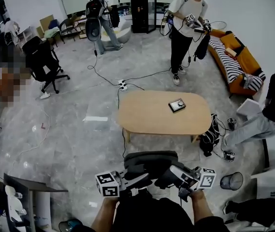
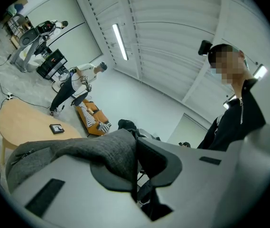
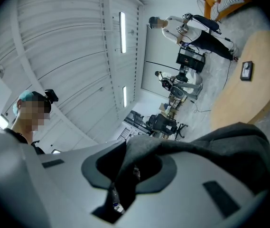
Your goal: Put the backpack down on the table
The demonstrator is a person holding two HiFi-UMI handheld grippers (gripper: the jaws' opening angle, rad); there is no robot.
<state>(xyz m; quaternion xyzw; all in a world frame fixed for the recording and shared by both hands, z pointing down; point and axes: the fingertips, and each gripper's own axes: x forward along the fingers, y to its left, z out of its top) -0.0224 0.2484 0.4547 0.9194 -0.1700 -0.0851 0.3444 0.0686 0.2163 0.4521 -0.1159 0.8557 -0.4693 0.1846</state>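
A dark grey backpack [image 1: 149, 161] hangs between my two grippers, low in the head view and short of the table. My left gripper [image 1: 136, 179] is shut on a fold of its grey fabric [image 2: 78, 148], which is pinched between the jaws. From the other side my right gripper [image 1: 172, 176] is shut on another fold of the backpack [image 3: 220, 141]. The oval wooden table [image 1: 147, 112] lies ahead across bare floor, and it shows in the left gripper view [image 2: 21, 122] and the right gripper view [image 3: 248, 94] too. Most of the backpack's body is hidden below the grippers.
A small black device [image 1: 177, 105] lies on the table's right half. A black bag [image 1: 209, 137] leans by its right end, near a seated person [image 1: 267, 115]. A wire bin [image 1: 231, 181] stands at right. Another person [image 1: 185, 28] stands beyond, with an orange sofa [image 1: 238, 57], an office chair [image 1: 43, 62] and floor cables [image 1: 123, 85].
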